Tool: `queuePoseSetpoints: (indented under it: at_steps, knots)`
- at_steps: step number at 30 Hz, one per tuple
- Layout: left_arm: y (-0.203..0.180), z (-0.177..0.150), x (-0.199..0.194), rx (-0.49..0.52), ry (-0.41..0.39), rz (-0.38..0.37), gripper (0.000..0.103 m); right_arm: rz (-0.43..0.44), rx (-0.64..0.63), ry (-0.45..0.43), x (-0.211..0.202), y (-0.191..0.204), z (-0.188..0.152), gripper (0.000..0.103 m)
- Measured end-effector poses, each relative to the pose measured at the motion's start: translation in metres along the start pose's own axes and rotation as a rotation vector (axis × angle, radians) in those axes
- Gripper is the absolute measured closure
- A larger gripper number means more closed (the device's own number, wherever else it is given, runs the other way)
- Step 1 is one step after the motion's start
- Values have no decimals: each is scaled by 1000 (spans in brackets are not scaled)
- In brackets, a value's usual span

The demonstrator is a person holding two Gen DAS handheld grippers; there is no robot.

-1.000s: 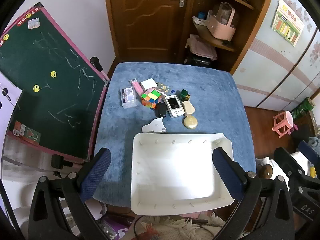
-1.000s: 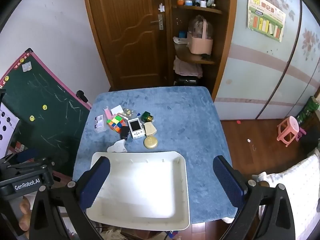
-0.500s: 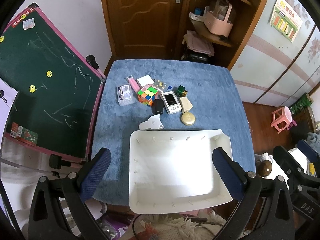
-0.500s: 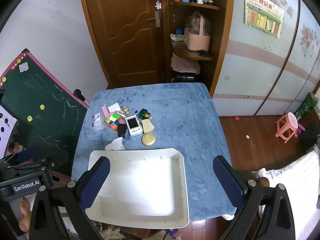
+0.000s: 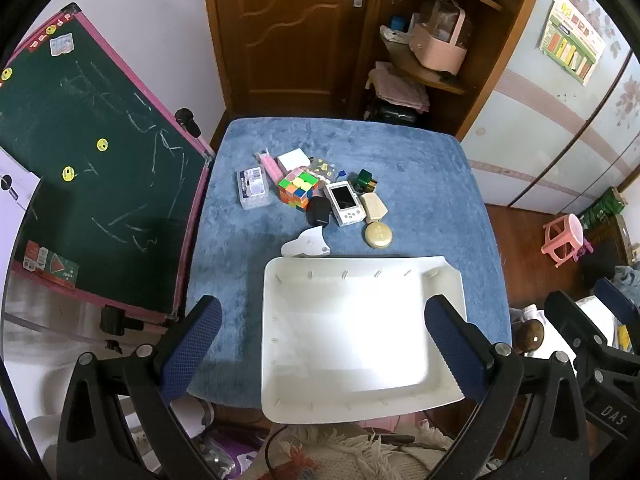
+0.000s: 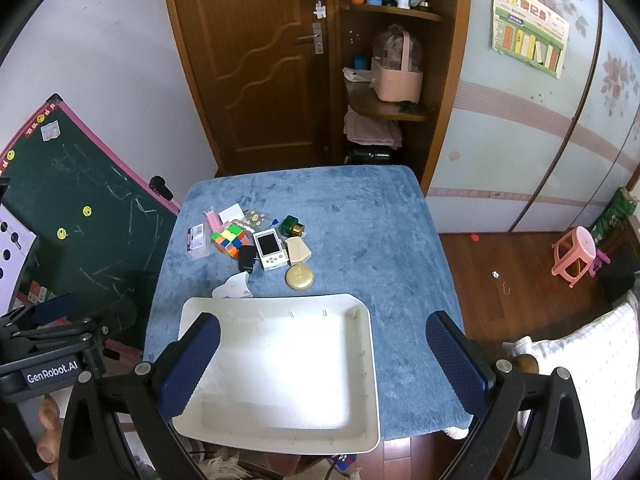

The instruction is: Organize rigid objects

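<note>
A white tray (image 5: 352, 268) (image 6: 360, 360) lies empty at the near edge of a blue-covered table (image 5: 420, 184) (image 6: 360, 220). Beyond it sits a cluster of small objects: a colour cube (image 5: 299, 187) (image 6: 228, 238), a white handheld game console (image 5: 344, 198) (image 6: 270, 249), a round gold compact (image 5: 377, 235) (image 6: 299, 277), a black case (image 5: 318, 211), a green box (image 5: 365, 180) (image 6: 291, 225), a clear plastic box (image 5: 252, 188) and a white flat piece (image 5: 306, 244) (image 6: 234, 286). My left gripper (image 5: 322, 348) and right gripper (image 6: 322, 364) hang open high above the tray, holding nothing.
A green chalkboard (image 5: 80, 152) leans at the table's left side. Behind the table are a wooden door (image 5: 288, 32) and corner shelves with a pink basket (image 5: 440, 40). A pink stool (image 6: 574, 256) stands on the wooden floor to the right.
Both grippers have risen and pulled back a little, so the table and tray look smaller. Nothing on the table has moved.
</note>
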State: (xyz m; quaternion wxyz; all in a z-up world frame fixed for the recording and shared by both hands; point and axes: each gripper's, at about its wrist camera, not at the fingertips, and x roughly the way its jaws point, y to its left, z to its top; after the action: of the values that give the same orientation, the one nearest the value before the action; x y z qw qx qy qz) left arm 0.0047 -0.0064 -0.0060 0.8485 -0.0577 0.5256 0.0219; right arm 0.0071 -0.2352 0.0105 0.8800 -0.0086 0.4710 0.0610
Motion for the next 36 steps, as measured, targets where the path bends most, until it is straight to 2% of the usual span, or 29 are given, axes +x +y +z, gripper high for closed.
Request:
queuePoseSetpoints:
  at_steps: [36]
  knots:
    - [1,-1,-1,-3,-2,-2,2,-2,-12,15,0,12,-1,0]
